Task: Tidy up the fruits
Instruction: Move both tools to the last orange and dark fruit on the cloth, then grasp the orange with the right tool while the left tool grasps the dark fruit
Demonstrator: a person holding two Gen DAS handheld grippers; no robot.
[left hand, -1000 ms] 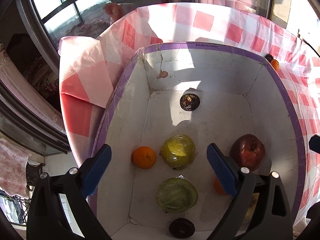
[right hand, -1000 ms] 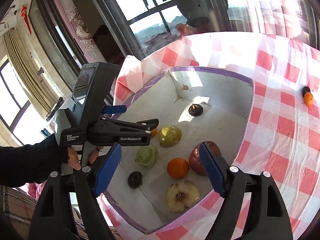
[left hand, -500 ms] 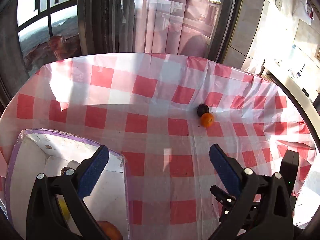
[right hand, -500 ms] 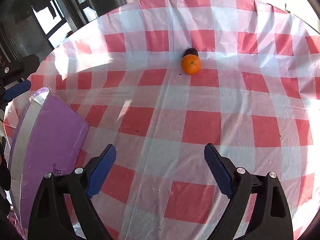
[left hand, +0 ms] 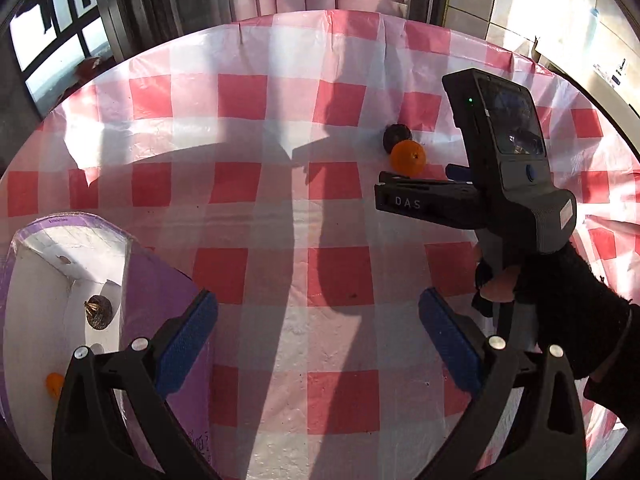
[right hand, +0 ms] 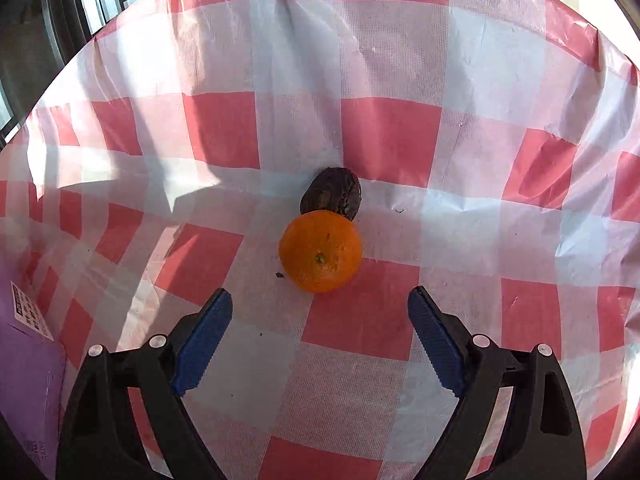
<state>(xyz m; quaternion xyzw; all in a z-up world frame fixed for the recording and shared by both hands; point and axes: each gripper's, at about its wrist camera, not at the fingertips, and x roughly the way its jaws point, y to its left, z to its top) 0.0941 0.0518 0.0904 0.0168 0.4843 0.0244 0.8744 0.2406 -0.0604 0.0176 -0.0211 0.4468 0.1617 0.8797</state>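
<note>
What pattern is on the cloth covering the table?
Red and white checks on the thin plastic tablecloth, clearest in the right wrist view.

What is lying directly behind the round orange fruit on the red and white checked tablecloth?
A dark brown wrinkled fruit lies right behind the orange fruit, apparently touching it. Its near lower edge is covered by the orange, so the contact itself cannot be seen.

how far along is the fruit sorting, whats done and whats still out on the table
Done: the purple-rimmed box already holds at least a dark shrivelled fruit and a small orange fruit; the rest of its inside is out of view. In hand: nothing. The right gripper is open just short of the orange, and the left gripper is open and empty. Left: that orange and the dark fruit touching it on the checked tablecloth.
</note>
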